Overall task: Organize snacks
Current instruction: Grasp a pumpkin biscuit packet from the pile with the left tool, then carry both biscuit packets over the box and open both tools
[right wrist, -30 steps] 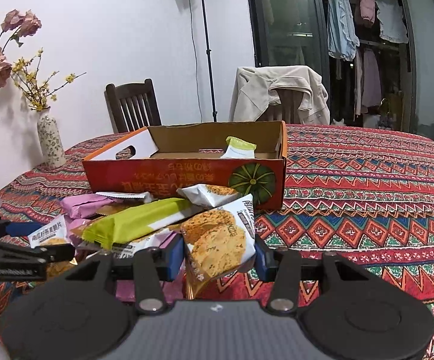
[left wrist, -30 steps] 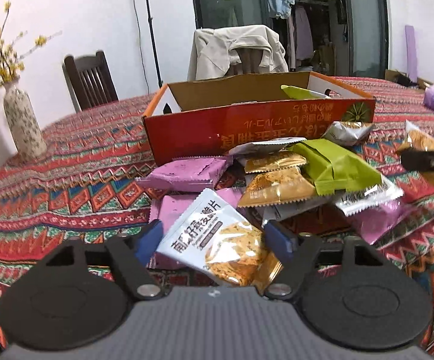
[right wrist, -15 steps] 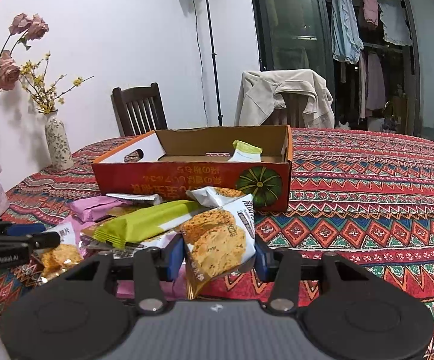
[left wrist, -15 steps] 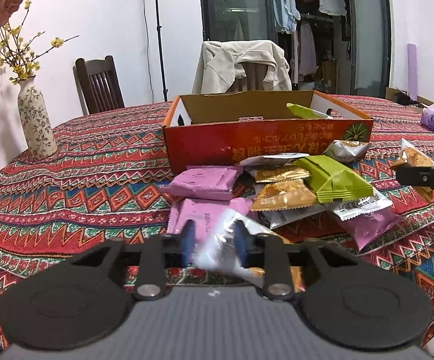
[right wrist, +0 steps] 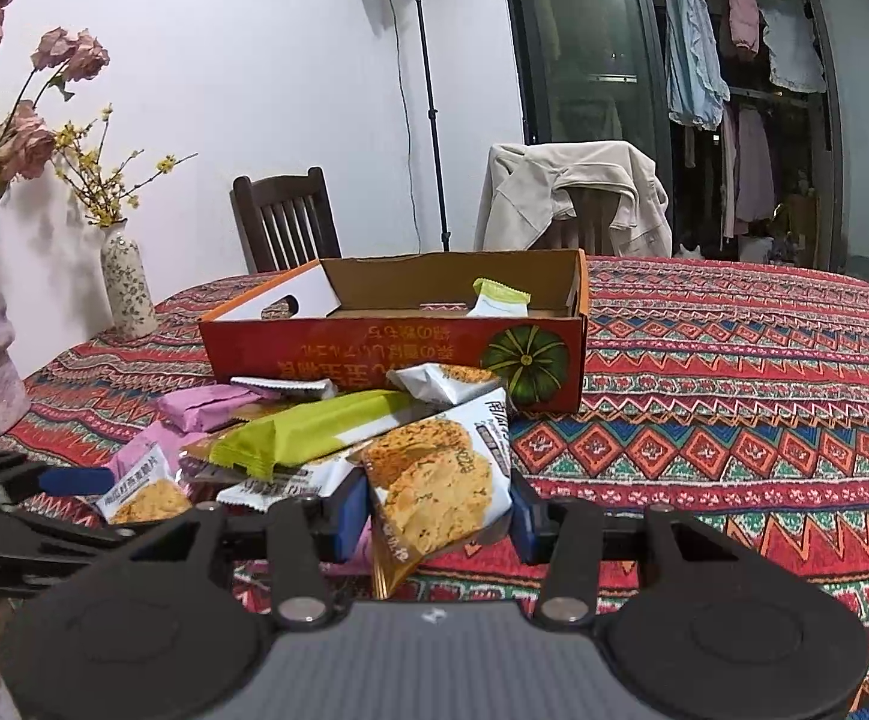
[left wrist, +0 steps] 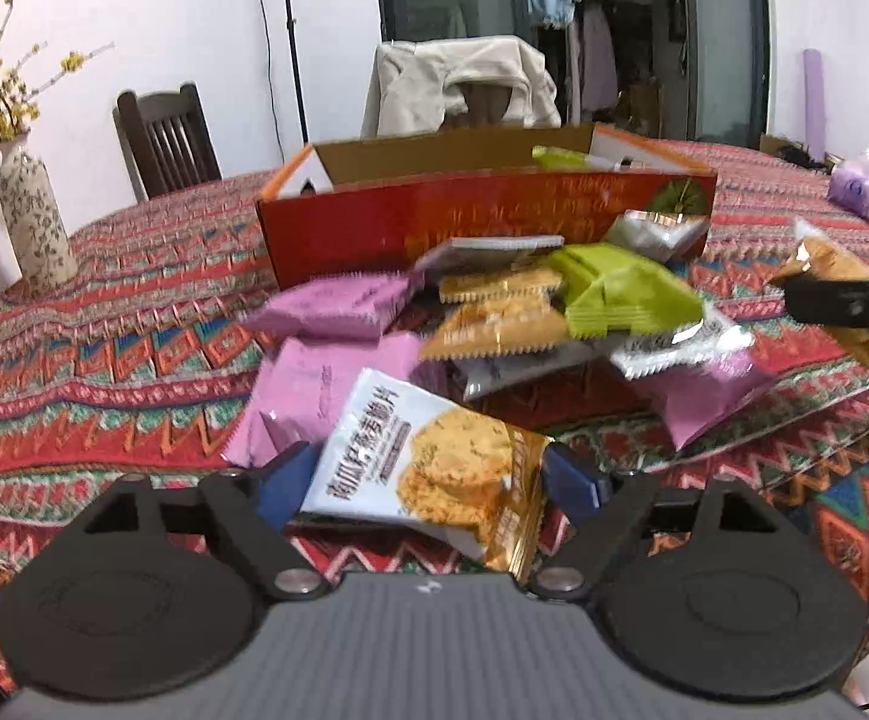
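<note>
On the patterned tabletop [right wrist: 734, 372], a heap of snack packets lies against the near wall of the open orange box [right wrist: 398, 354], which holds a green-and-white packet [right wrist: 497, 300]. The left claw [left wrist: 428, 480] has just been opening; its blue fingers [left wrist: 281, 480] stand apart around a white cracker packet [left wrist: 422, 456], which lies flat between them. The right claw [right wrist: 434, 510] is clamped on another cracker packet [right wrist: 440, 480], held upright just in front of the heap. A long green packet [right wrist: 314, 432] lies across the pile.
</note>
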{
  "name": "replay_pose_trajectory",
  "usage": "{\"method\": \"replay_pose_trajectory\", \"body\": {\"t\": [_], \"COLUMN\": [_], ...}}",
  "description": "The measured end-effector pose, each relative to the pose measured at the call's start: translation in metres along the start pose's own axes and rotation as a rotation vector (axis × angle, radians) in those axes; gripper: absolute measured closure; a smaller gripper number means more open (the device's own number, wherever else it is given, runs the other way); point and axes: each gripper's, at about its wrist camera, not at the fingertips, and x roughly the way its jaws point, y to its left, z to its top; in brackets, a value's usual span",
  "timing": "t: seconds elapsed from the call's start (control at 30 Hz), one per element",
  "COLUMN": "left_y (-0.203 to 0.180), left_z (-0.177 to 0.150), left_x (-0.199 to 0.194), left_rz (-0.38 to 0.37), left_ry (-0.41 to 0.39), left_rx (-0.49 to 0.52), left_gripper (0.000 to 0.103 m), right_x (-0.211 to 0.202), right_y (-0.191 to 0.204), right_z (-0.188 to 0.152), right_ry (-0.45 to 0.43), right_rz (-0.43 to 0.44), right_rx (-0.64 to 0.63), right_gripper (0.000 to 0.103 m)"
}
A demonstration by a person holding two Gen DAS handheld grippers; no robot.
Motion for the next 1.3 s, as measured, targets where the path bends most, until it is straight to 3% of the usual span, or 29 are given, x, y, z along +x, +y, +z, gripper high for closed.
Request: {"method": "replay_pose_trajectory", "body": {"t": [0.13, 0.47, 0.53, 1.03, 1.3], "left_y": [0.005, 0.015, 0.016, 0.023, 0.036], "left_z": [-0.002, -0.011, -0.011, -0.003, 0.051], "left_x": [-0.008, -0.024, -0.028, -0.048, -0.054], "left_rz": [0.004, -0.031, -0.036, -0.049, -0.068], "left_ry": [-0.021, -0.033, -0.045, -0.107, -0.211], "left_rx": [-0.010, -0.030, -0.035, -0.050, -0.077], "left_gripper": [0.040, 0.043, 0.053, 0.053, 0.053], "right_x": [-0.003, -0.003, -0.004, -0.015, -0.009], "right_y": [-0.001, 0.004, 0.005, 0.013, 0.017], "right_z": [-0.003, -0.005, -0.005, -0.003, 0.033], "right_ry": [-0.003, -0.003, -0.005, -0.019, -0.061], "right_rz": [0.005, 0.021, 0.021, 0.015, 0.013], "right_rx": [0.003, -0.004, -0.006, -0.022, -0.049], "right_gripper": [0.057, 0.057, 0.057, 0.057, 0.057]}}
